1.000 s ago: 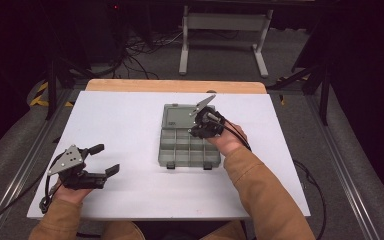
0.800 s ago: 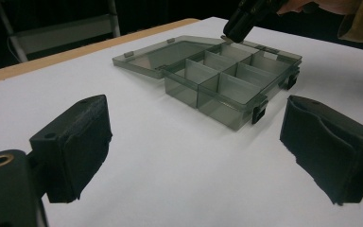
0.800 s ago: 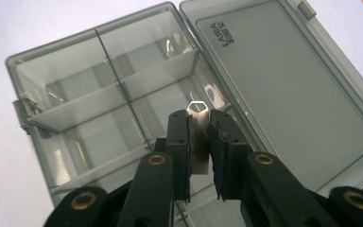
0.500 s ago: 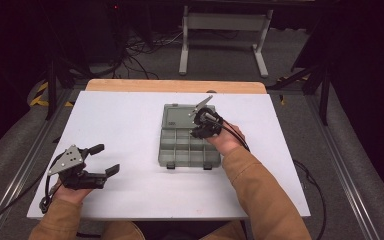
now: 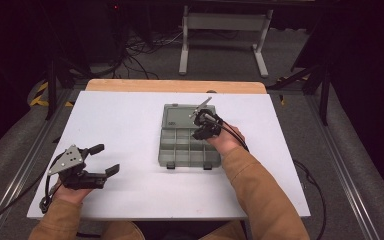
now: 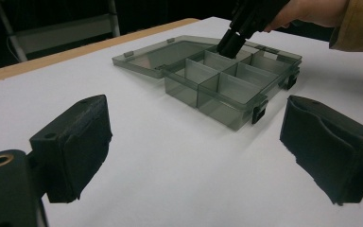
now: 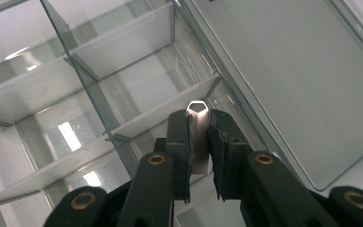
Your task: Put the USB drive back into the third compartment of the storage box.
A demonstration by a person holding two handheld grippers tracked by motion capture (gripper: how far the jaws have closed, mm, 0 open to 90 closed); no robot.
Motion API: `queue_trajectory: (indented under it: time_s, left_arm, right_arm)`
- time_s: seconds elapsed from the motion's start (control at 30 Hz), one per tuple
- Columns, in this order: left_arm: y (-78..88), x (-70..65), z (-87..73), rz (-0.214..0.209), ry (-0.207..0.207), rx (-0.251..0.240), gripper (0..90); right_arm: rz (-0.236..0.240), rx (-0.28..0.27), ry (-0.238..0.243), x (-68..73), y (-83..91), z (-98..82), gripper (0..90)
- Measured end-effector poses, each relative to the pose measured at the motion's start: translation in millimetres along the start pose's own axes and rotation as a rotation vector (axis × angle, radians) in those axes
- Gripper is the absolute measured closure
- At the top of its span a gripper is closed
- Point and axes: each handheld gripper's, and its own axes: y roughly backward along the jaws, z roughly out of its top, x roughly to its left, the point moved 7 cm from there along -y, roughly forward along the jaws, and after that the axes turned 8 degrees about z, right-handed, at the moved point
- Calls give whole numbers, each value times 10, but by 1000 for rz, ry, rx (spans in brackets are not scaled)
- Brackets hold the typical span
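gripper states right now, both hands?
Left gripper: open, holding nothing, over the white table.
Right gripper: closed on a small white hex-ended piece, over the open compartment box.

White table (image 5: 130,120) brightly lit from above; surroundings dark. Glare patches on organizer box (image 7: 75,132) dividers in my right gripper view. My left gripper (image 6: 194,156) jaws near lens, slightly soft.

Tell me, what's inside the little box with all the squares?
The box lies open, and the compartments that show look empty. The right gripper reaches into one by the hinge, pinching a small white hexagonal piece. Its jaws hide that compartment's floor.
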Motion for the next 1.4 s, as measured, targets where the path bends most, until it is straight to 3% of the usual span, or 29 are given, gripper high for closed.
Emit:
queue_trajectory:
  time_s: [0.53,0.7,0.83,0.93,1.1,1.23,1.4]
  left_arm:
    - [-13,-15,-2,-4,6,2,103]
    - [-26,-20,10,-12,14,2,107]
    - [-61,-11,39,-12,29,27,125]
    - [-98,7,75,-48,79,69,164]
    - [-196,28,149,-74,87,97,252]
    - [-289,42,217,-78,54,125,357]
    - [-446,30,329,-87,2,169,576]
  right_arm:
    - [24,34,6,26,-56,-40,783]
    - [10,9,13,37,5,-18,734]
    - [6,-27,8,45,126,-33,791]
    - [-2,-66,0,41,272,-72,889]
    - [-23,-133,-19,-9,543,-184,900]
    - [-30,-158,-24,-45,701,-290,900]
    - [-48,-174,-35,-98,807,-399,900]
